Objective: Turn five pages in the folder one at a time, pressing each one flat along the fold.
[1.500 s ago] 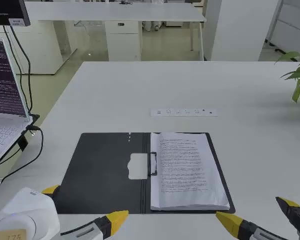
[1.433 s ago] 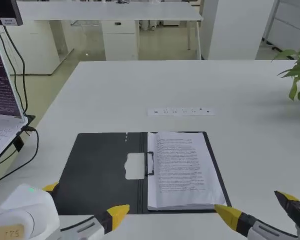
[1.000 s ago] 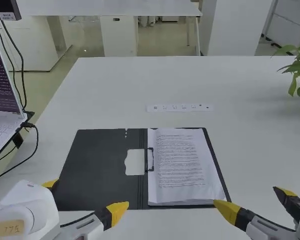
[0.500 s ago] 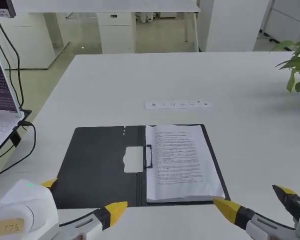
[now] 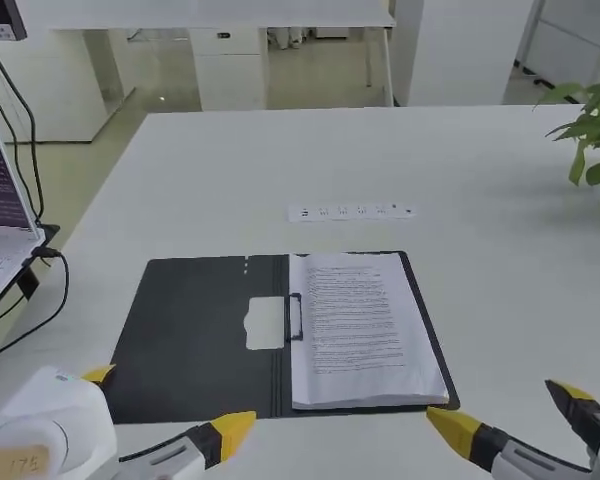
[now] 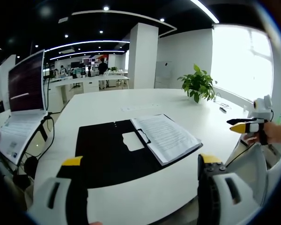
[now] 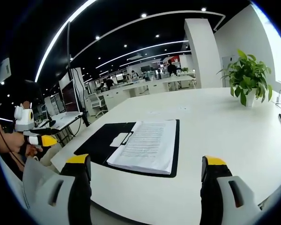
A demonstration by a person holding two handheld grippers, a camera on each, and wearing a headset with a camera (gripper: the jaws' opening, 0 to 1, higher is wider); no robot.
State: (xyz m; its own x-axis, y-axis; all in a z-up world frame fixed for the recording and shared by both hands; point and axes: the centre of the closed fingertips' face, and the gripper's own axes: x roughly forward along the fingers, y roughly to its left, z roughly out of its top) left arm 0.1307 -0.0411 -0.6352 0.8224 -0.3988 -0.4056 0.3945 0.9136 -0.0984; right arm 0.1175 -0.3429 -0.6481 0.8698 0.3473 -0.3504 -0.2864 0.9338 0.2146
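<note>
I see the head view bright and evenly lit, with soft shadows on the white table (image 5: 280, 160); the print in the folder (image 5: 200, 340) is too blurred to read. In both gripper views ceiling lights (image 7: 144, 15) glare, the window (image 6: 239, 61) is overexposed, and lines bend near the edges.

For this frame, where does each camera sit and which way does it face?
Head view: on the headset, looking forward and down at the open folder; left hand-held gripper and right hand-held gripper at the bottom.
Left gripper view: on the left hand-held gripper, facing the folder; own jaws below, the right one at right.
Right gripper view: on the right one, facing the folder; left one at left.
Shared: folder and plant.
</note>
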